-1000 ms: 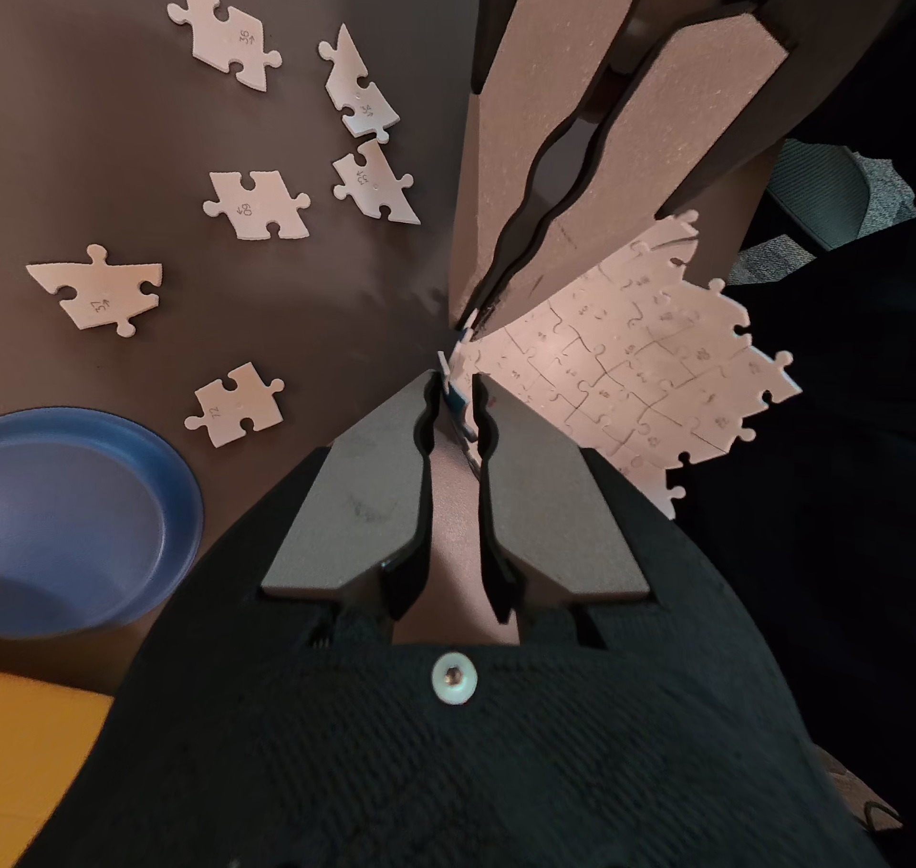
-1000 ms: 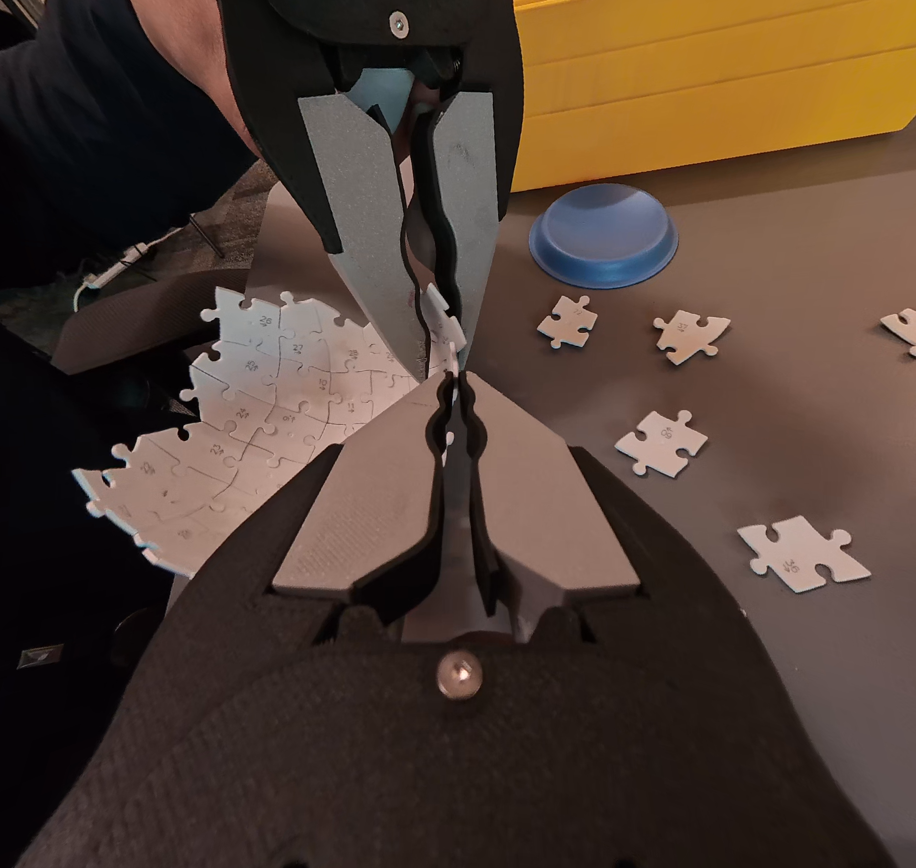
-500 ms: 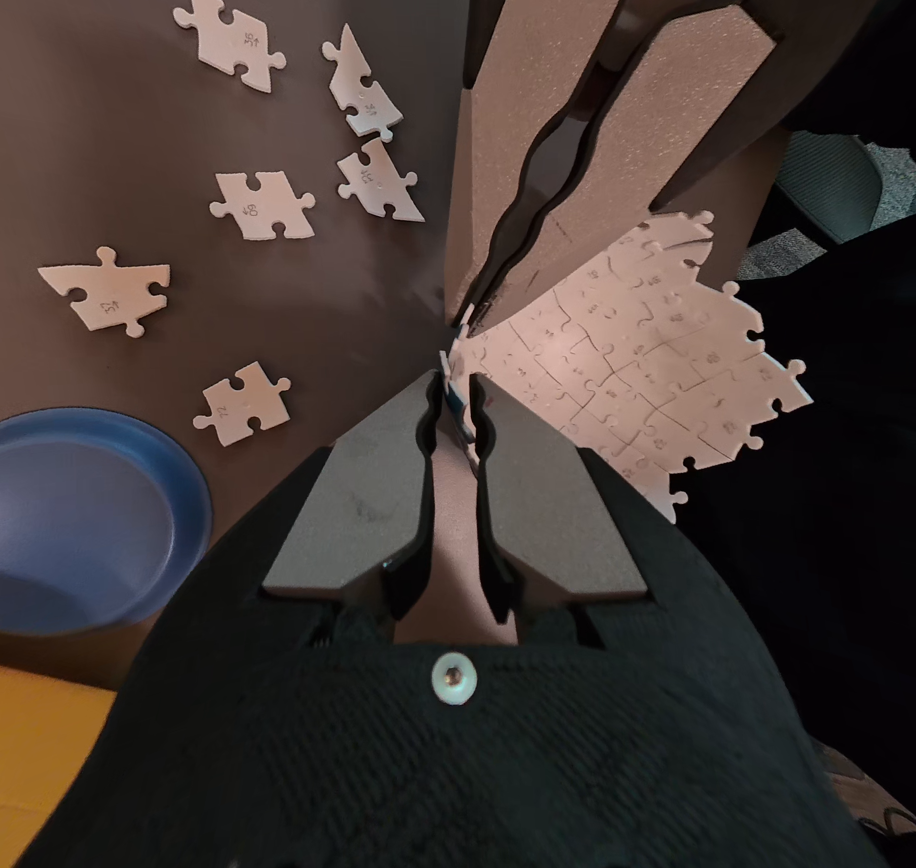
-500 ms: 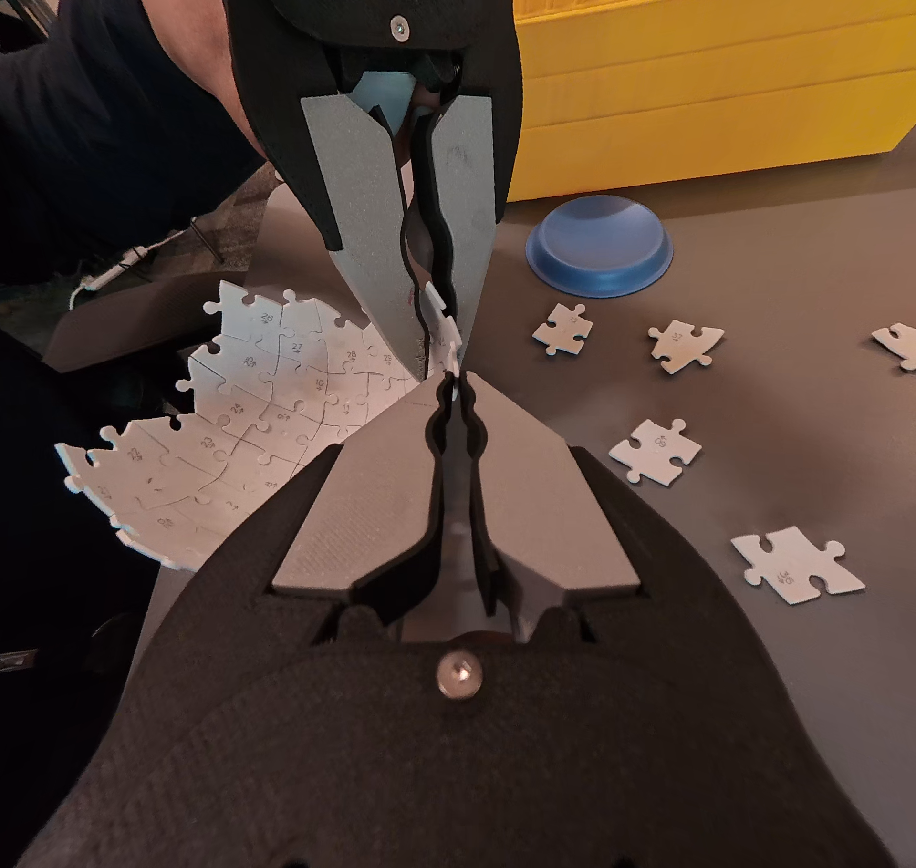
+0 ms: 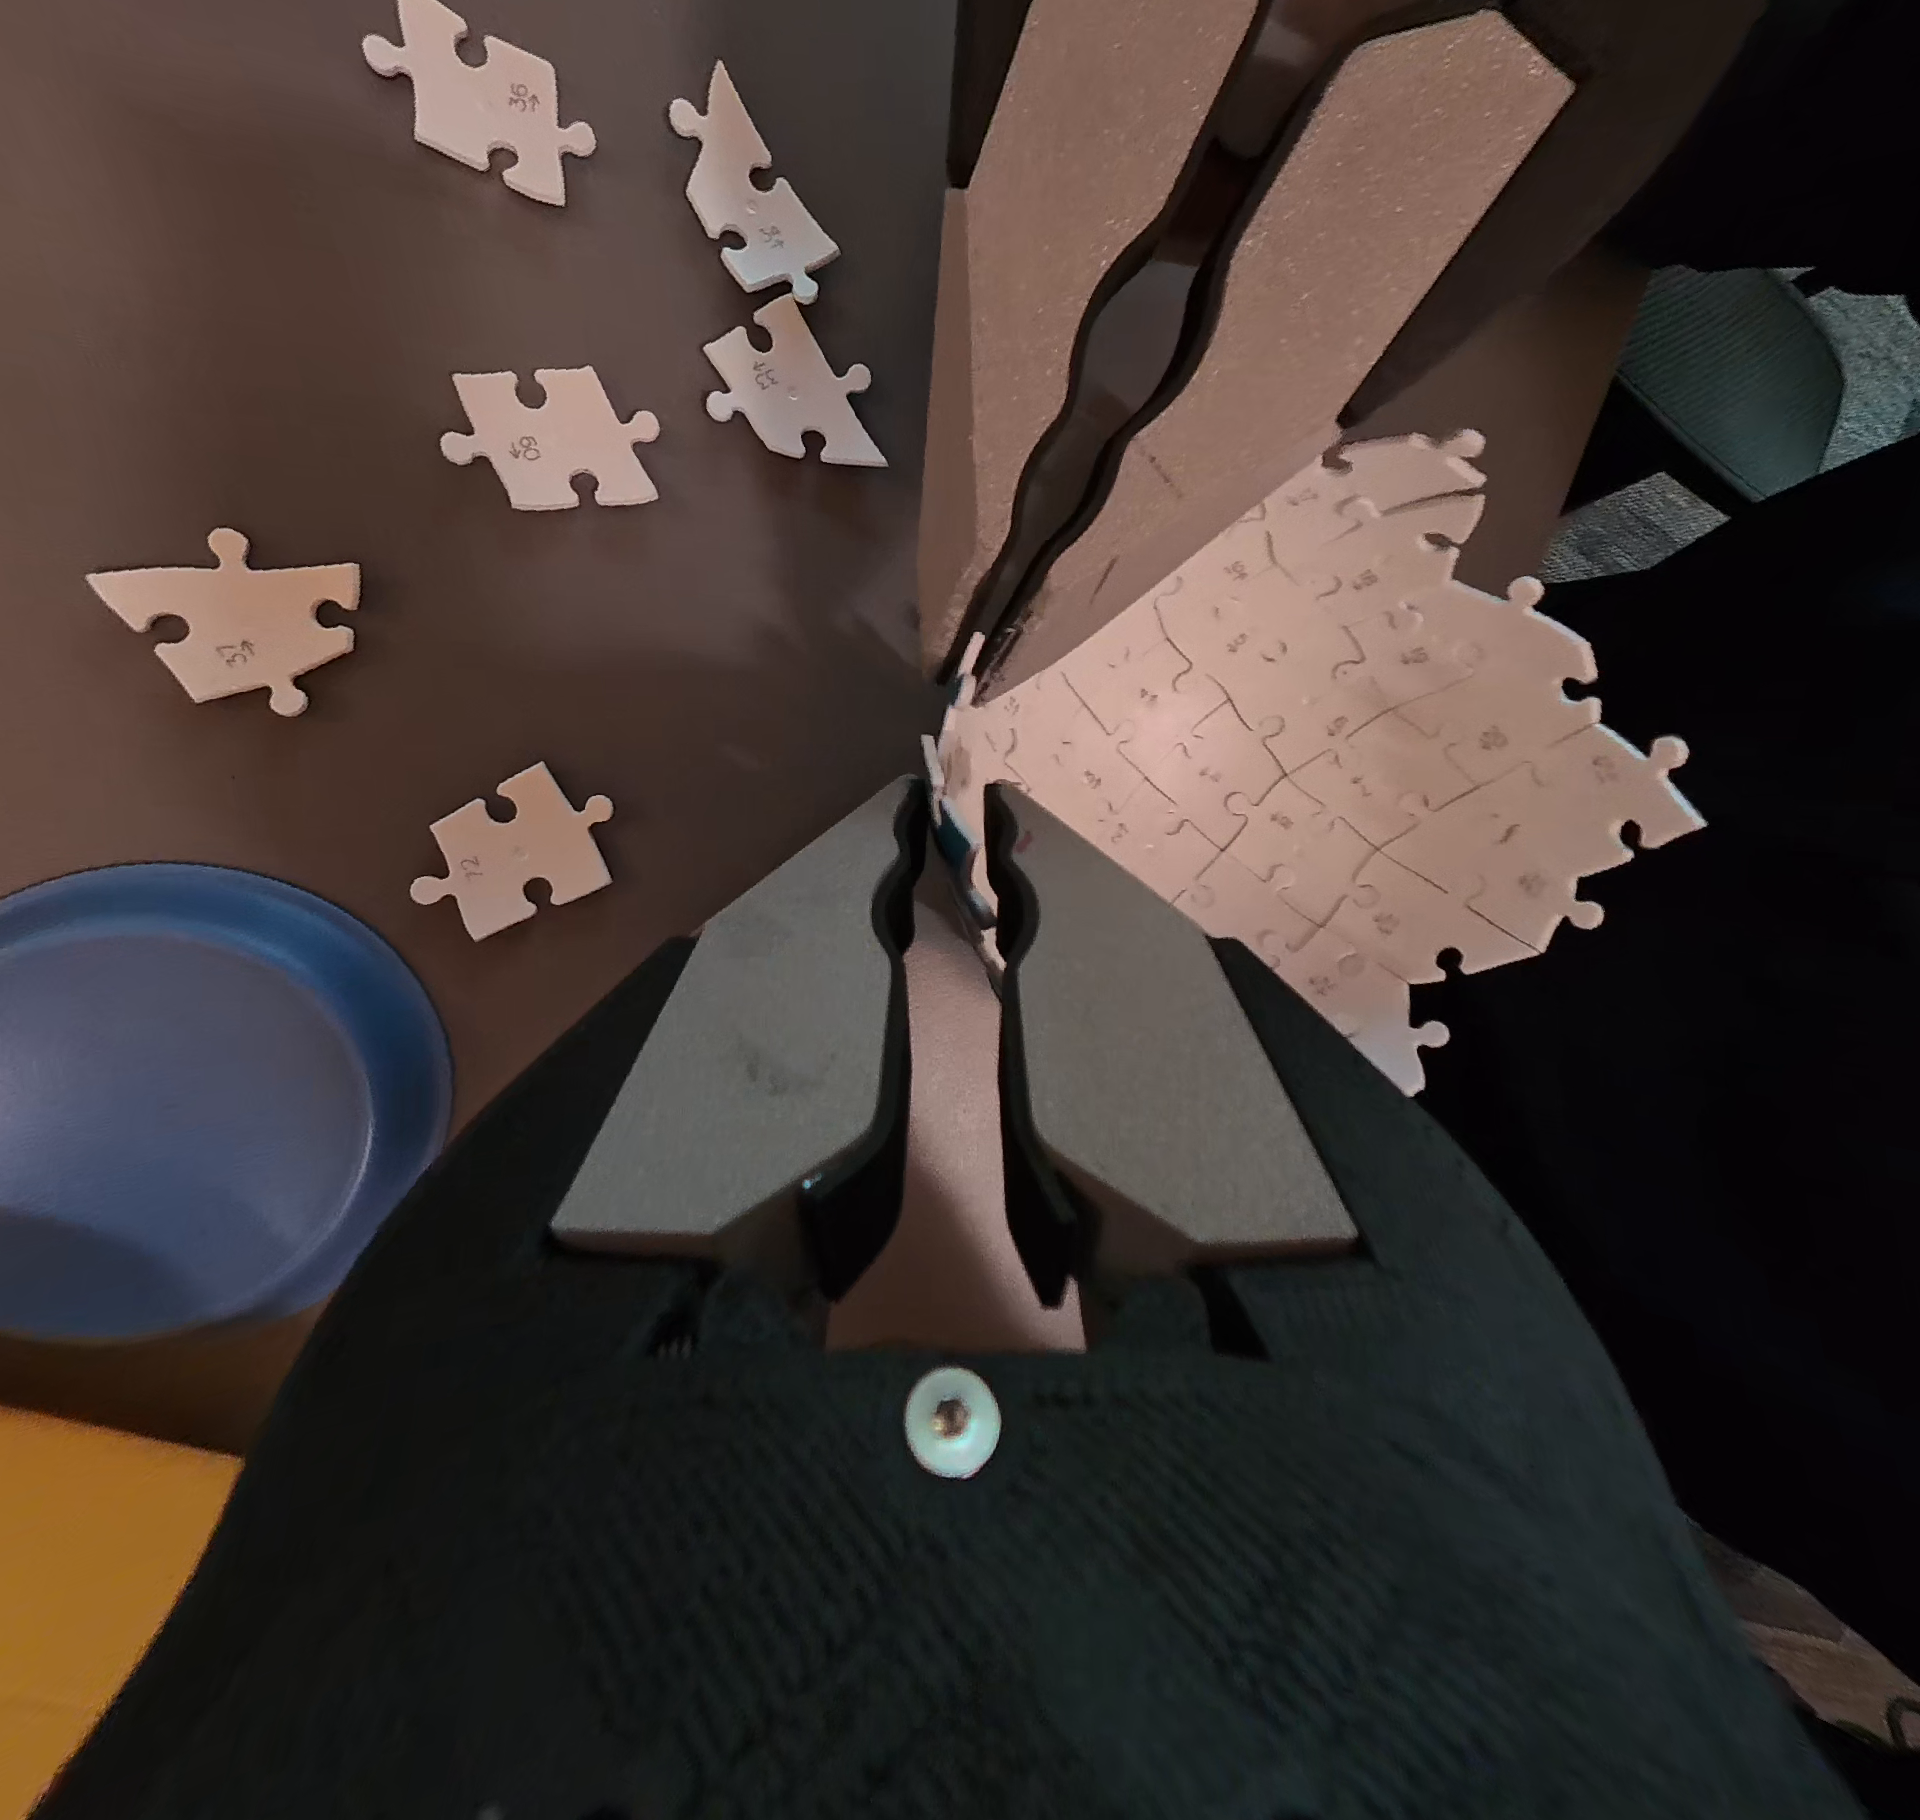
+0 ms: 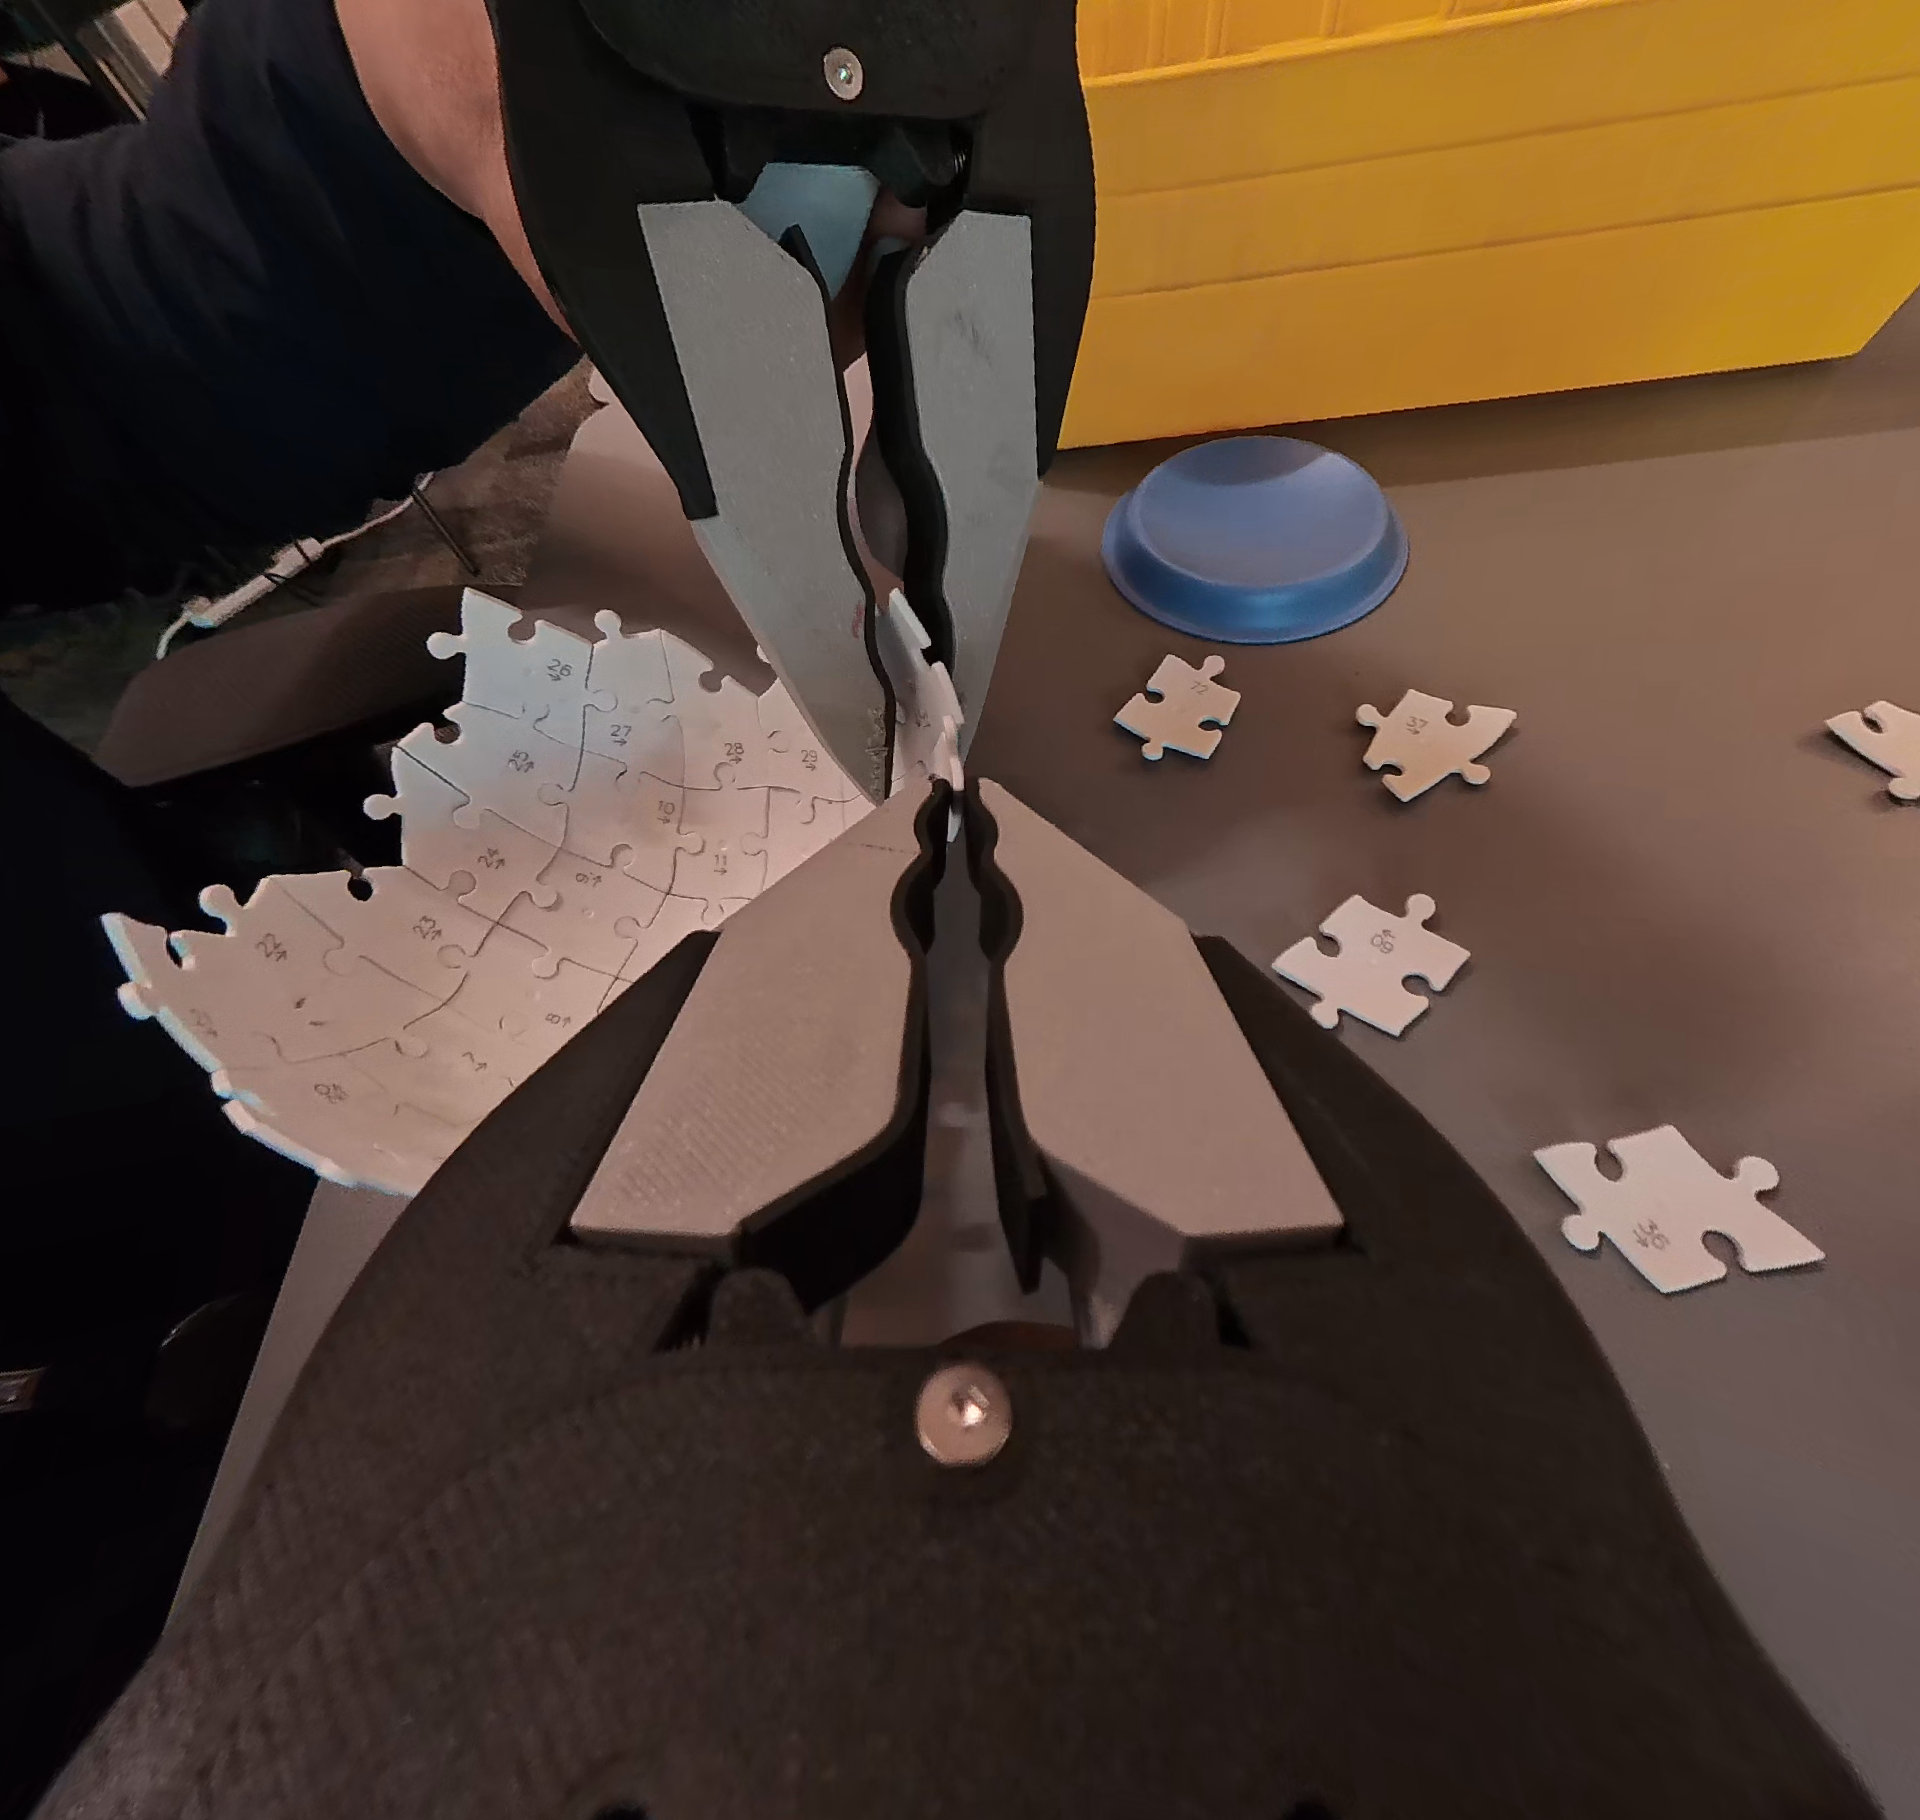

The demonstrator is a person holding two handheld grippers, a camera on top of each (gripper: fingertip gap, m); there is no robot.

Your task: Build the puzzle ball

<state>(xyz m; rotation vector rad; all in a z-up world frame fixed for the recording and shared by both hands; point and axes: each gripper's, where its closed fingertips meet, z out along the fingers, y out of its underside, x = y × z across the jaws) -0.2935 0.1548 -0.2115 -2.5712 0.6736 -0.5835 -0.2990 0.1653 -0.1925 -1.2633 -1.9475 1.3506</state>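
Observation:
The partly built puzzle ball (image 5: 1330, 742) is a curved white shell of joined pieces, held in the air past the table's edge; it also shows in the right wrist view (image 6: 499, 897). My left gripper (image 5: 956, 804) is shut on the shell's rim. In the right wrist view it (image 6: 920, 721) comes down from above. My right gripper (image 6: 951, 804) is shut on a small white puzzle piece (image 6: 948, 814) that touches the same rim. In the left wrist view it (image 5: 971, 664) reaches in from the top. The two sets of fingertips almost meet.
Several loose white pieces (image 5: 551, 435) lie on the dark table (image 6: 1558, 939), also seen in the right wrist view (image 6: 1371, 960). A blue dish (image 6: 1252, 539) sits upside down in front of a yellow bin (image 6: 1455, 212). A person's arm (image 6: 416, 160) is behind the left gripper. The tips of both grippers are at nearly the same place.
Both grippers and the shell have shifted slightly together. The shell has tilted a little. Both grips are unchanged.

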